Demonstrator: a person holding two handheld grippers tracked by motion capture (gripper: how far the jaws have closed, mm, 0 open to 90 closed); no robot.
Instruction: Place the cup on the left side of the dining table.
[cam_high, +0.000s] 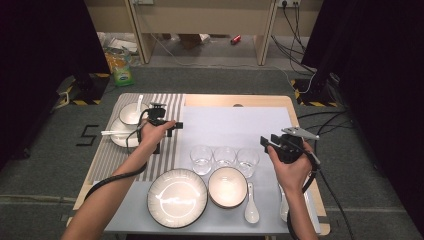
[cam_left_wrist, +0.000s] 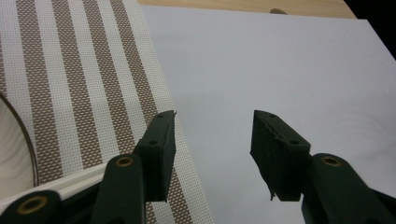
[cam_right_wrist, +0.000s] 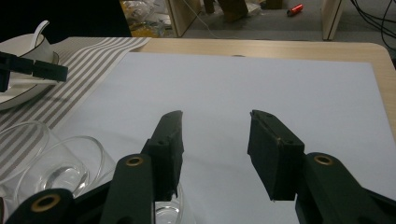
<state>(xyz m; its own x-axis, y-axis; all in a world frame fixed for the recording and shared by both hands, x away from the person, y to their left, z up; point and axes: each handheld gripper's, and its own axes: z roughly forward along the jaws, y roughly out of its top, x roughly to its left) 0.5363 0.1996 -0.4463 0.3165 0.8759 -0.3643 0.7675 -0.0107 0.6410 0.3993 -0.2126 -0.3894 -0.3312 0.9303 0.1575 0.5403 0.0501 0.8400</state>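
My left tongs (cam_high: 176, 125) hang over the seam where the striped placemat (cam_high: 165, 107) meets the white sheet (cam_high: 235, 125), jaws parted with nothing between them; in the left gripper view (cam_left_wrist: 212, 154) one jaw sits above the brown-and-white weave and the other above the plain white sheet. My right tongs (cam_high: 266, 142) hover over the right part of the white sheet, jaws apart and holding nothing, and in the right gripper view (cam_right_wrist: 215, 154) they look across the bare sheet toward the far edge of the worktop (cam_high: 240, 100). Just below and left of the right tongs stand 3 clear glasses (cam_high: 224, 159) in a row, close together; the right gripper view catches them at its lower left. Nearer me lie a large ribbed plate (cam_high: 177, 198), a smaller bowl (cam_high: 227, 187) just beside it, and a white ceramic spoon (cam_high: 251, 206) to the right of the bowl. Another spoon (cam_high: 284, 202) lies partly hidden under my right forearm. On the far left of the placemat a bowl on a saucer (cam_high: 125, 125) carries a spoon, with chopsticks (cam_high: 116, 133) laid across, close to my left hand.
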